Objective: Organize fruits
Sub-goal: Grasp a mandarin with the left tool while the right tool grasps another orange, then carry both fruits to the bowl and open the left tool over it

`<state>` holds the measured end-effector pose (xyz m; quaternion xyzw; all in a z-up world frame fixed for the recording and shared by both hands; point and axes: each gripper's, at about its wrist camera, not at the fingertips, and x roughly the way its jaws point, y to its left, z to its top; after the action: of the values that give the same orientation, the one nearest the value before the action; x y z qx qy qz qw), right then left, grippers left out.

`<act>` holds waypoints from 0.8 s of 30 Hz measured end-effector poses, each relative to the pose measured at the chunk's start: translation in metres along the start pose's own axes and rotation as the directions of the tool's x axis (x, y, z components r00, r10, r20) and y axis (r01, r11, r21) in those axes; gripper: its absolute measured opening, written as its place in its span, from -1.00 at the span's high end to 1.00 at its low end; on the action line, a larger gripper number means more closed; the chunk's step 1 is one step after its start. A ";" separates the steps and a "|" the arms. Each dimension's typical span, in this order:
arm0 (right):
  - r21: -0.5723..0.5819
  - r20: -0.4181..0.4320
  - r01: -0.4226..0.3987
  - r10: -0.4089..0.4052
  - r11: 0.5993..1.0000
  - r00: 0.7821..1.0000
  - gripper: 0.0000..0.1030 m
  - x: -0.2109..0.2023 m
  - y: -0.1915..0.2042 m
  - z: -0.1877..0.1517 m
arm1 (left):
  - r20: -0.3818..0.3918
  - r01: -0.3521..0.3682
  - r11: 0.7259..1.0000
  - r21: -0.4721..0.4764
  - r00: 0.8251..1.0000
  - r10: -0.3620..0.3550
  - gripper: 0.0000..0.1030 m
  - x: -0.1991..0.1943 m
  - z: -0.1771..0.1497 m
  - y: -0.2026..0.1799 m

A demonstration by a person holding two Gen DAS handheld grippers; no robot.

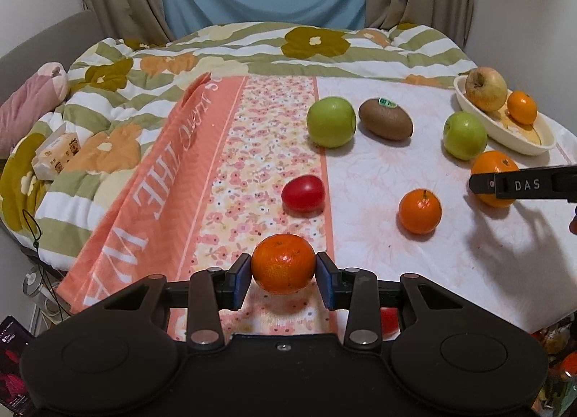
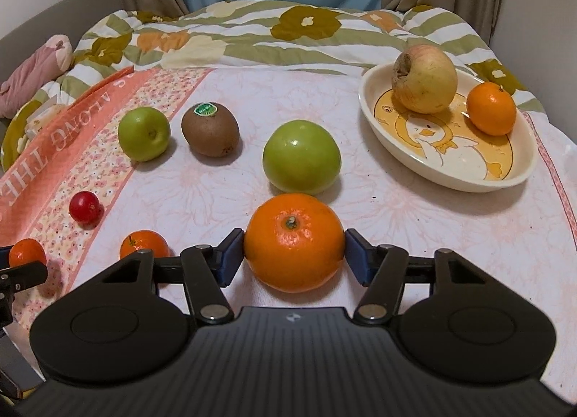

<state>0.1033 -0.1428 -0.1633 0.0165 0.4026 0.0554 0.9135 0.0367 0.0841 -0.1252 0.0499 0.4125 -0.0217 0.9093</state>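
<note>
Cream oval dish with duck print [image 2: 400,161] held two fruits: yellowish apple [image 2: 424,79], small orange mandarin [image 2: 491,108].
Left gripper [image 1: 283,274] clamped on dimpled mandarin [image 1: 283,262], low over cloth.
Right gripper [image 2: 294,251]: blue pads touching big smooth orange [image 2: 294,241], which rested on cloth – grip looked freshly taken.
Loose on pale floral cloth [image 2: 450,236]: two green apples [image 2: 302,161] [image 2: 144,134], brown kiwi [image 2: 210,129], red tomato [image 2: 84,207], another mandarin [image 2: 144,244].
Judged early; most sorting left.

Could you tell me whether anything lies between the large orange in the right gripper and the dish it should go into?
The green apple sits just beyond the large orange, left of a straight line to the dish. The cloth toward the dish's near rim looks bare, so nothing visible blocks that path.
</note>
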 end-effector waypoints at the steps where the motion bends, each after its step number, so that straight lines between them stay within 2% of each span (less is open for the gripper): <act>1: 0.003 0.004 -0.002 0.002 1.000 1.000 -0.45 -0.003 -0.001 0.001 | 0.004 0.000 1.000 0.000 1.000 0.000 0.18 -0.003 0.002 -0.001; 13: 0.022 0.074 -0.005 0.003 1.000 0.997 -0.45 -0.058 -0.023 0.025 | 0.084 0.009 1.000 0.007 0.996 -0.009 0.18 -0.043 0.037 -0.023; 24: 0.086 0.117 0.030 -0.040 0.996 0.992 -0.45 -0.110 -0.077 0.046 | 0.152 0.095 0.994 0.059 0.983 -0.103 0.18 -0.070 0.079 -0.080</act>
<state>0.0701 -0.2316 -0.0578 0.0511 0.3499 0.0210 0.9352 0.0428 -0.0040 -0.0263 0.0511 0.3421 -0.0814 0.9348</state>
